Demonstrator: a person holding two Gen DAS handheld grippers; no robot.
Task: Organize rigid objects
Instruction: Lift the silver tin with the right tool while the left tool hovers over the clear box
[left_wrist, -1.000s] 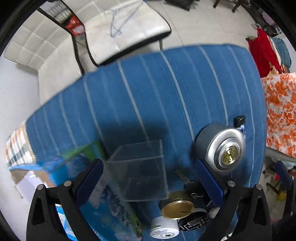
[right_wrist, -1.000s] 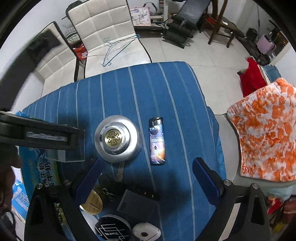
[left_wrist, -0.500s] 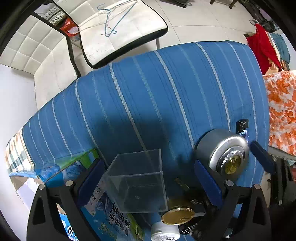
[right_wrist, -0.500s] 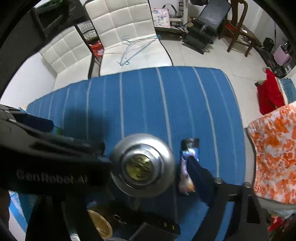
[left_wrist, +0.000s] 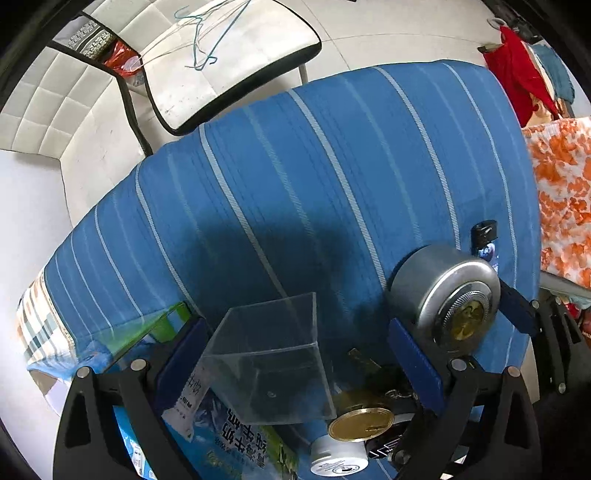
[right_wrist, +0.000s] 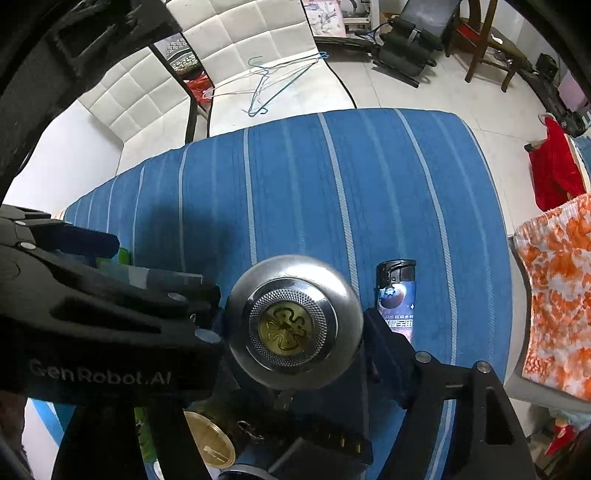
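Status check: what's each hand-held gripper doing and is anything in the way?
Right hand-held gripper closing around the silver round tin, contact unclear. Left hand-held gripper open, astride clear box. Lighter and left gripper body crowd the tin.

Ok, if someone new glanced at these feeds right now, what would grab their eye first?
Probably the silver round tin with the gold emblem, dead centre between the right gripper fingers on the blue striped cloth. Next, the clear plastic box at the left gripper, and the lighter beside the tin.
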